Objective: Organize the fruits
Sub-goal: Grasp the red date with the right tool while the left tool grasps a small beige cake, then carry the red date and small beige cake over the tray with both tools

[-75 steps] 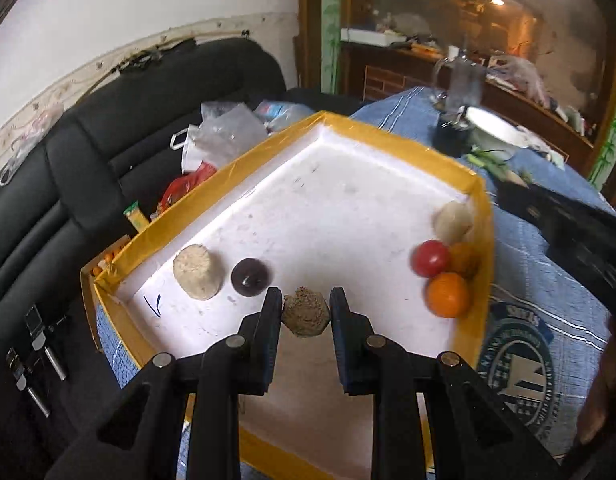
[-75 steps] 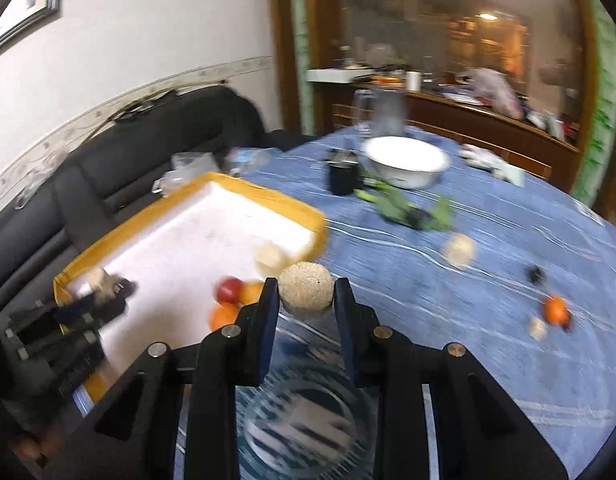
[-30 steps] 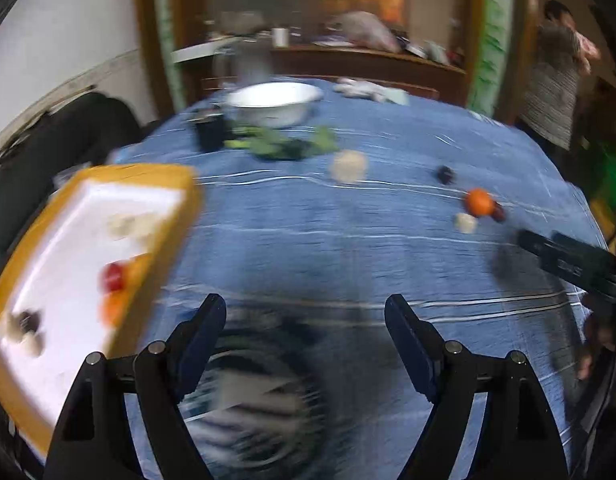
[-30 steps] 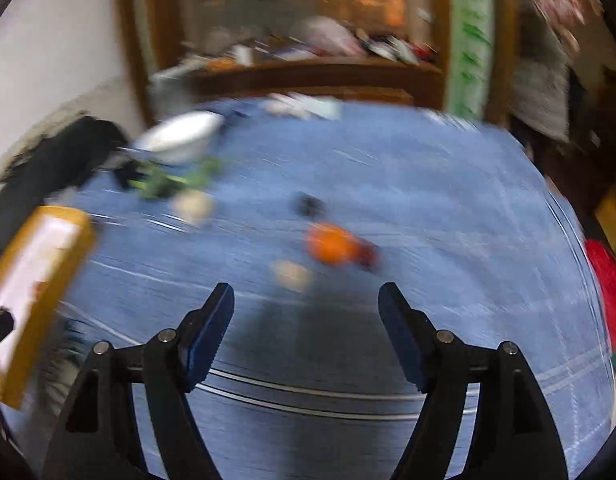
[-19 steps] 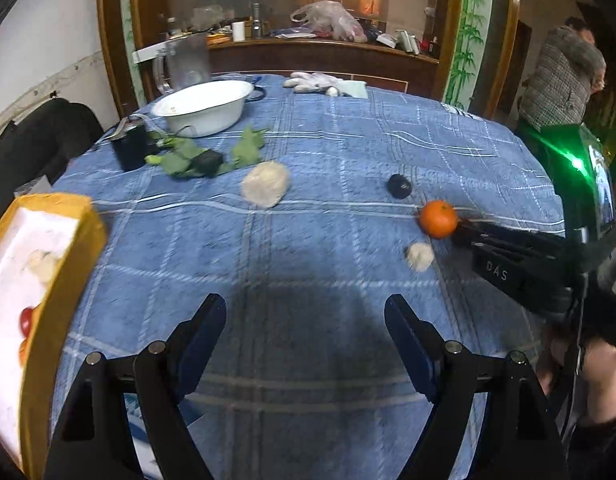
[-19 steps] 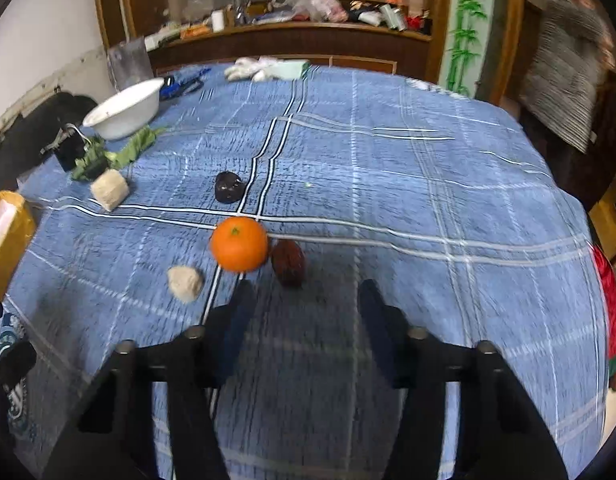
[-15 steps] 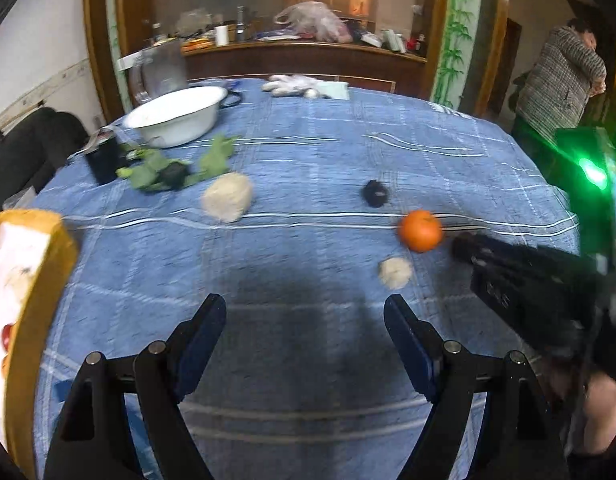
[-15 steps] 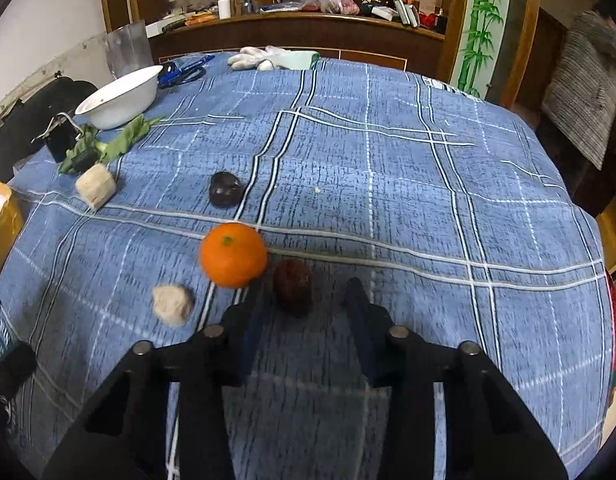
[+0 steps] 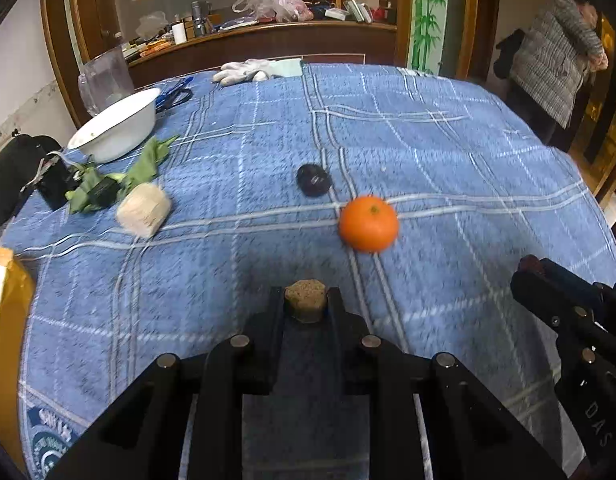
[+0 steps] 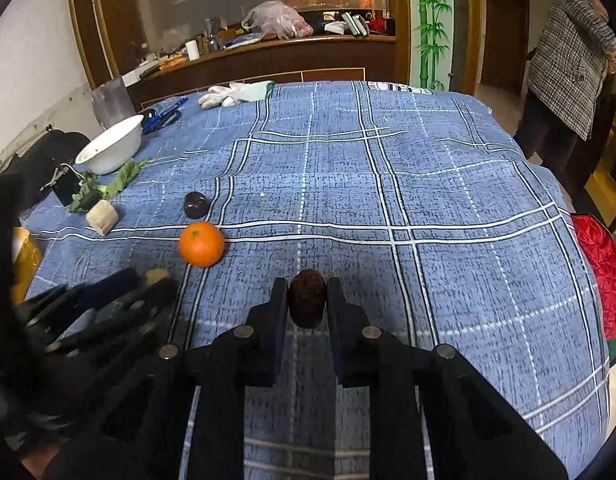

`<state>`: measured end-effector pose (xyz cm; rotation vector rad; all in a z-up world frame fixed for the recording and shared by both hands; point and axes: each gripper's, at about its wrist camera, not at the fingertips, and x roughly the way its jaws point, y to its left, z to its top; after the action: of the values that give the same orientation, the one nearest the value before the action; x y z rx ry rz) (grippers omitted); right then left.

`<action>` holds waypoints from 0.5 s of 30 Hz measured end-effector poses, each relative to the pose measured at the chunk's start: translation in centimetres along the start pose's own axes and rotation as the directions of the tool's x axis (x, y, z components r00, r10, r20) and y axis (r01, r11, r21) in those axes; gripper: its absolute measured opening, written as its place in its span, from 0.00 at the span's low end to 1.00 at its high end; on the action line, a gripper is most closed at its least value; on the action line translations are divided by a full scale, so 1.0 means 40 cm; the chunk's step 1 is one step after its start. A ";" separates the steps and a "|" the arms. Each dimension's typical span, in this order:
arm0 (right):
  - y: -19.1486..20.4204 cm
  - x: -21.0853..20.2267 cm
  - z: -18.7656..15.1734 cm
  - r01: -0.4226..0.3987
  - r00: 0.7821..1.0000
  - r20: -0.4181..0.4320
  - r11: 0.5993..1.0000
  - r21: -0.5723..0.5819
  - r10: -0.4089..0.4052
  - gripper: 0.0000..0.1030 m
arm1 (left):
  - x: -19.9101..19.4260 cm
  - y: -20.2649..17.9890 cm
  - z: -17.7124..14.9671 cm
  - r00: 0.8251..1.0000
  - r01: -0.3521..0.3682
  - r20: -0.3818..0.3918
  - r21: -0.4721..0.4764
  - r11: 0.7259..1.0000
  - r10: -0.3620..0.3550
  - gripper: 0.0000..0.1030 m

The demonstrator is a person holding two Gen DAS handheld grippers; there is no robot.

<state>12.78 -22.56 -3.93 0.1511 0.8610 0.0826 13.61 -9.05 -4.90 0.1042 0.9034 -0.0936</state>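
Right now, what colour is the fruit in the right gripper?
Dark reddish-brown fruit, clearest in the right wrist view.

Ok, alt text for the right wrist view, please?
The right claw is shut on a dark brown fruit over the blue checked tablecloth. An orange lies to its left.

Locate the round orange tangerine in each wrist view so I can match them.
Left wrist: the round orange tangerine is right of centre, beyond the left gripper.
Right wrist: left of centre, beyond the other gripper's tip.
Shared landmark: the white enamel bowl at far left.
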 end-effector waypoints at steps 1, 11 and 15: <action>0.001 -0.004 -0.003 -0.001 1.000 0.001 1.000 -0.001 0.001 0.20 | -0.011 0.008 -0.008 1.000 -0.003 -0.001 -0.002 1.000 0.003 0.19; 0.047 -0.069 -0.087 -0.021 1.000 -0.017 1.000 -0.008 0.021 0.20 | -0.123 0.058 -0.111 0.999 -0.031 0.029 0.004 1.000 0.031 0.19; 0.082 -0.105 -0.133 -0.022 1.000 -0.011 1.000 -0.001 0.022 0.20 | -0.158 0.073 -0.145 0.999 -0.012 0.043 -0.004 1.000 0.013 0.19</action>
<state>5.99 -19.37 -3.67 0.1595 0.8703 0.1047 5.59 -5.16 -3.34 0.1035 0.8596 -0.0820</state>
